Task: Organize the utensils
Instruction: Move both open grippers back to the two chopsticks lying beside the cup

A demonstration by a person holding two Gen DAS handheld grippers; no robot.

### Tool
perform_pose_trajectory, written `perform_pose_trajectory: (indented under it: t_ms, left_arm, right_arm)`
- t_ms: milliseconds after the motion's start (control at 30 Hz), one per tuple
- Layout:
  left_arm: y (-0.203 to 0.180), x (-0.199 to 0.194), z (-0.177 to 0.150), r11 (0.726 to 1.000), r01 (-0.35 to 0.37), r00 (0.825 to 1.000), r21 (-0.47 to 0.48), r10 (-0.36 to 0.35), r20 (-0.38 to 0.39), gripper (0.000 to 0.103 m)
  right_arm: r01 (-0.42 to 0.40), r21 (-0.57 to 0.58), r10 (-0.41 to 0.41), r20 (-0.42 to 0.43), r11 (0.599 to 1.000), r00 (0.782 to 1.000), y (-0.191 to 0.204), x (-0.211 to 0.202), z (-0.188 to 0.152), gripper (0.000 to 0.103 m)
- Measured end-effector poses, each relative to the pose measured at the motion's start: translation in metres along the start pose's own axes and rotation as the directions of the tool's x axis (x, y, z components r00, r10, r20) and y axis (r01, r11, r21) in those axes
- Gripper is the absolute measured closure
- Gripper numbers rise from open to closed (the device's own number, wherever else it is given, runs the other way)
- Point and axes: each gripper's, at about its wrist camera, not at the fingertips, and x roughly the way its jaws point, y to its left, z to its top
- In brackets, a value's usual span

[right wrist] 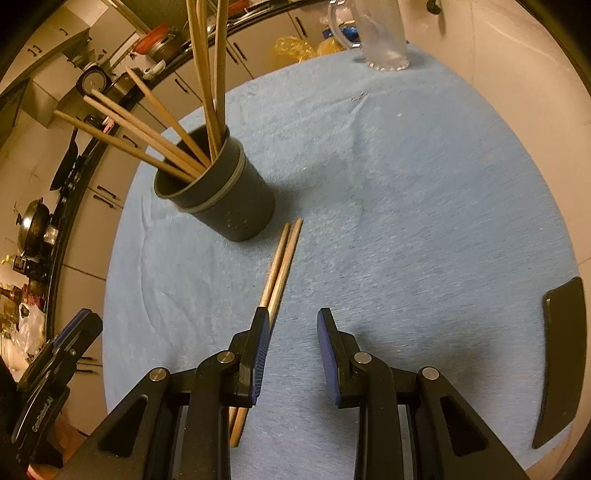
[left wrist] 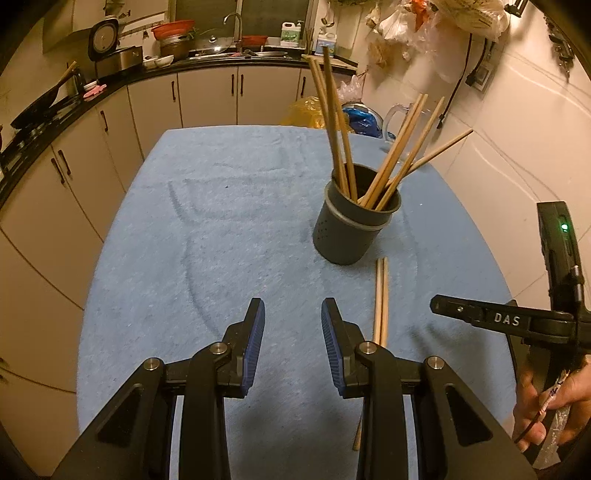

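Note:
A dark grey utensil cup stands on the blue cloth and holds several wooden chopsticks leaning outward. Two more chopsticks lie side by side on the cloth just in front of the cup. My left gripper hovers open over bare cloth, with the lying pair just right of its right finger. My right gripper is open too, empty, and the pair runs under its left finger. The right gripper's body shows at the left wrist view's right edge, held by a hand.
The round table carries a blue cloth. A clear glass pitcher stands at the far edge near the wall. A dark flat object lies at the cloth's right edge. Kitchen cabinets and a counter curve behind on the left.

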Motion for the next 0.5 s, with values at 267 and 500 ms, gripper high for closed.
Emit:
perform_pose_trajectory:
  t_ms: [267,500]
  left_arm:
    - [0.015,-0.003,-0.013,0.999,-0.033,0.999,-0.040,0.033,-0.016,0.072]
    - [0.032,-0.003,-0.027,0.993,-0.061,0.998,-0.098,0.058,-0.035,0.072]
  right_arm:
    - [-0.026,0.000,0.026,-0.058,1.000,0.998,0.010,0.029,0.003,0.074]
    - [0.008,-0.004,-0.008,-0.081,1.000,0.997,0.007,0.048,0.005,0.076]
